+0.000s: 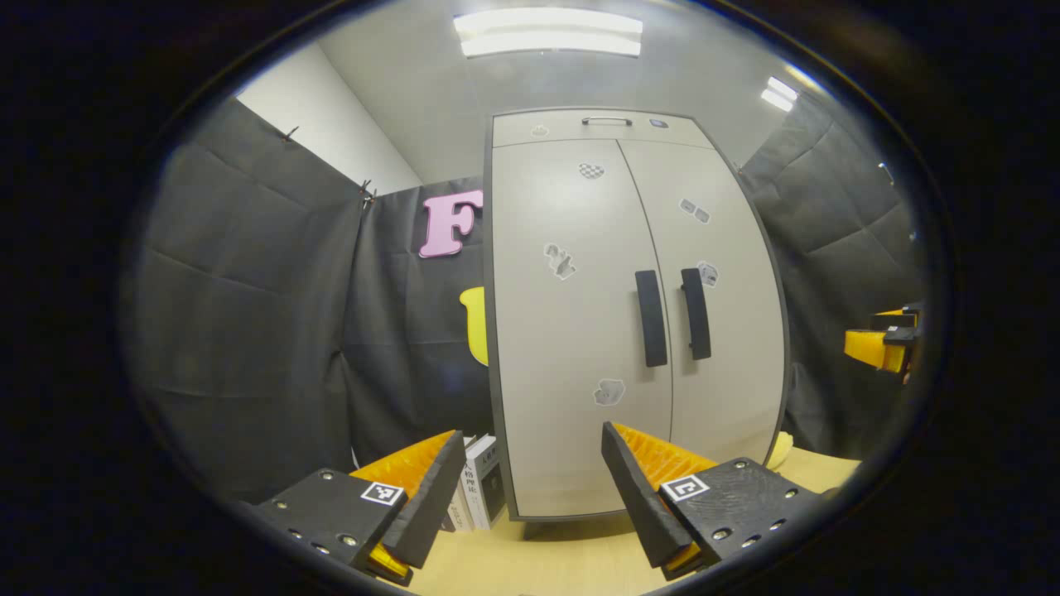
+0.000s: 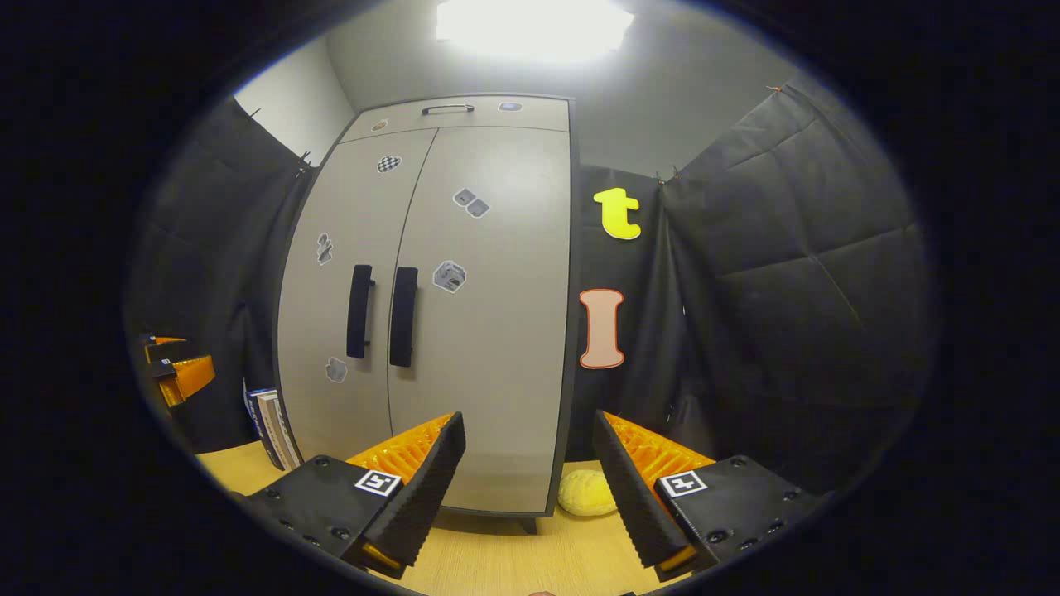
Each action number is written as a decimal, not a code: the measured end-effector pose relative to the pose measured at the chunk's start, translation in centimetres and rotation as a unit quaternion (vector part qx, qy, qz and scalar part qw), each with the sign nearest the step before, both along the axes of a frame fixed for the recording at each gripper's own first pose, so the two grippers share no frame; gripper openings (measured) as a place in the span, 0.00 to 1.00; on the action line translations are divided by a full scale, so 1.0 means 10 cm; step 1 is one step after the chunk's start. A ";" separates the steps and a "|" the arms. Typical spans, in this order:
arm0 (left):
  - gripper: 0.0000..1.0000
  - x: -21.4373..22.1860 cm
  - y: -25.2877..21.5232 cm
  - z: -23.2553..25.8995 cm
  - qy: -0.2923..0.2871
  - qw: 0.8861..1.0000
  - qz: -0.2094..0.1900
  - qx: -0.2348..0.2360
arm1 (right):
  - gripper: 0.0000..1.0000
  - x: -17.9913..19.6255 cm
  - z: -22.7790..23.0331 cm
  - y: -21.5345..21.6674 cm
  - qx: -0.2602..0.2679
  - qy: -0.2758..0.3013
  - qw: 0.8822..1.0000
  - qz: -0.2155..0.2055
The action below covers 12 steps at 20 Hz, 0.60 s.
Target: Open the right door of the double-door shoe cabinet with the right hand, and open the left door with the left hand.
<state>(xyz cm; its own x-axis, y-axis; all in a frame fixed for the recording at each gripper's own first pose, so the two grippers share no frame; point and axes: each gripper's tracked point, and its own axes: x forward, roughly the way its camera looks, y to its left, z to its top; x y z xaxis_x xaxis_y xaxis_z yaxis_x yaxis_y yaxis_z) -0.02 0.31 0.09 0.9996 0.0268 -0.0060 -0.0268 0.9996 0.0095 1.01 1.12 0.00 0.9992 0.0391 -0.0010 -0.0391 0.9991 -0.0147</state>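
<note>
In the left gripper view, some books [image 1: 480, 492] stand on the counter [image 1: 563, 563] just left of the cabinet [image 1: 571, 447]. The left tool [image 1: 530, 463] is wide apart with nothing in it, and it is held up in front of the left door [image 1: 563, 331], not touching. Both doors are shut. The left handle [image 1: 651, 318] and the right handle [image 1: 696, 313] stand side by side in the middle. The right tool [image 1: 882, 346] peeks in at the far right edge. In the right gripper view, the right tool is wide apart too, holding nothing, in front of the right door [image 2: 489, 331]. A soft yellow thing [image 2: 586, 493] lies on the counter by the cabinet's right corner.
</note>
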 end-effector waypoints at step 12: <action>0.99 -0.23 0.42 -0.04 0.008 0.999 0.052 0.012 | 0.98 0.34 0.22 0.36 0.006 -0.005 0.999 0.038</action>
<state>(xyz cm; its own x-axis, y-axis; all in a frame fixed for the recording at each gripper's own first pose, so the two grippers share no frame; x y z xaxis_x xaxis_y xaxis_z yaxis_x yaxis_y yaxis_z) -2.28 4.48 -0.29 0.9911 0.1317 -0.0195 -0.1310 0.9908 0.0338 4.37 4.73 2.19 0.9934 0.1146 0.0105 -0.1145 0.9934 -0.0026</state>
